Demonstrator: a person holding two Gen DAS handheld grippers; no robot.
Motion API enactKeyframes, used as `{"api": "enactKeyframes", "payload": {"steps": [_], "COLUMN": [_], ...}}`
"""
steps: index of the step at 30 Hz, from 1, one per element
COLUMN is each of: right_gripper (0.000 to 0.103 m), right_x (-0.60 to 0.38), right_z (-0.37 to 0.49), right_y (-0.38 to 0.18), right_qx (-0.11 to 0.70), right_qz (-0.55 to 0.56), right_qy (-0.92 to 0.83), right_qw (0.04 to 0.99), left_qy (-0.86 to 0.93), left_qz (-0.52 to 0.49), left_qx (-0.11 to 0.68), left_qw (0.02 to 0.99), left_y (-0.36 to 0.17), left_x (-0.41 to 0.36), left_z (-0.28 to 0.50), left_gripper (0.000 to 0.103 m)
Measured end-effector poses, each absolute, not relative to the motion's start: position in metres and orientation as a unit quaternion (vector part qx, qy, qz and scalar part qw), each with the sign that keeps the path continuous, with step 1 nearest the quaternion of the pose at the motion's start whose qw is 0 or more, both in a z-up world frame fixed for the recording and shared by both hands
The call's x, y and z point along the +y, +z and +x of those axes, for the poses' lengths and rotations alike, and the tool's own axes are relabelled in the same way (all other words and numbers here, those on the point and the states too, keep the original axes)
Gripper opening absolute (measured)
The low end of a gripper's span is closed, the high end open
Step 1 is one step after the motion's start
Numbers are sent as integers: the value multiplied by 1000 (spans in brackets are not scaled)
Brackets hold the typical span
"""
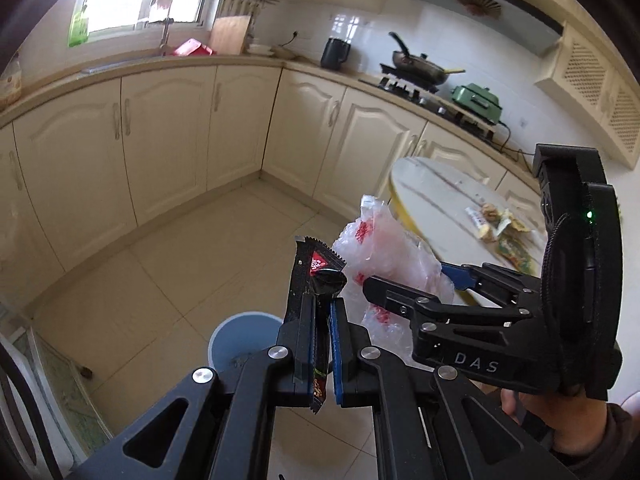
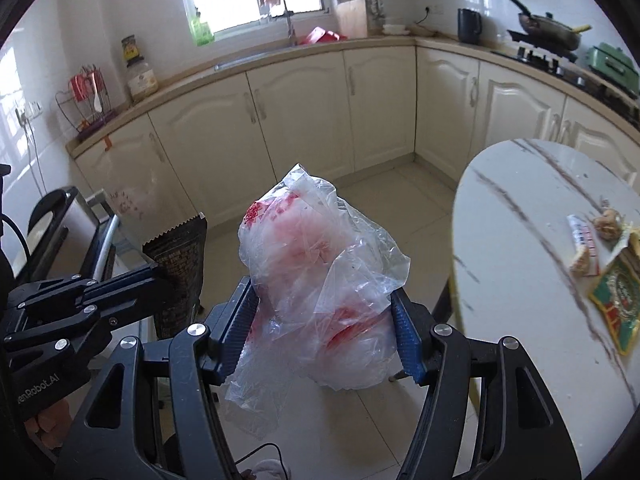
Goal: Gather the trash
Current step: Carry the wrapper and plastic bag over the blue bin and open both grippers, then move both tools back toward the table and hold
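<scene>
My left gripper (image 1: 320, 280) is shut on a dark snack wrapper (image 1: 320, 276) with a red mark; its flat side also shows in the right wrist view as the wrapper (image 2: 178, 264) at the left. My right gripper (image 2: 324, 300) is shut on a crumpled clear plastic bag (image 2: 316, 252) with red print, and the bag (image 1: 384, 248) bulges between its blue pads. Both grippers hang side by side over the tiled floor. A pale blue bin (image 1: 240, 340) stands on the floor just below the left gripper. More wrappers and scraps (image 2: 608, 256) lie on the round white table (image 2: 520, 240).
Cream cabinets (image 1: 168, 136) run along the far walls under a countertop with a sink, a kettle (image 1: 334, 54), a pan on the stove (image 1: 416, 66) and a green cooker. A dark chair back (image 2: 52, 216) stands at the left. A person's hand (image 1: 516, 404) holds the right gripper.
</scene>
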State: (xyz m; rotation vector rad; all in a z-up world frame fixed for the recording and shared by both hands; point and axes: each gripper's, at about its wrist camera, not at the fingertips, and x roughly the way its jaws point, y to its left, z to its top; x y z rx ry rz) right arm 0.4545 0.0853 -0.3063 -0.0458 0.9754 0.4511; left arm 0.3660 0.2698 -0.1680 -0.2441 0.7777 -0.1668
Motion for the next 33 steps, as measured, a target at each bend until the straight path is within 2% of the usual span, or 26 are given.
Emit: {"api": "enactKeyframes", "payload": {"steps": [11,17,21,23,24,29,33], "right_gripper": [61,63,66,86,89,93,96], "right_x": [116,123,129,128,126,124,123], "right_z": [532,563,574,565,565,564,556], "right_y": [-502,-571,-589,-589,-588,-576,-546], "right_qx": [586,610,603,599,594,584,568], "right_qz": [-51,-53,-64,-68,-74,-65,-75], "right_qy": [192,197,208,210,205,198,192], "right_qw": [786,766,767,770,774,784,796], "left_qy": [-73,-66,-54,-52,-50,-38,-14], "left_qz": [-130,-146,-149,-151,-151,-148,-142], "left_qx": [525,557,560,563,563,555,533], "left_qw": [838,815,813,811,811,817,834], "left_y": [-316,-359,-366,-365,-370,-370,-341], "left_x": [293,310,308,306,308,306,301], "left_z": [451,494,514,515,513,519,494], "left_gripper": [3,3,5,6,6,8,12]}}
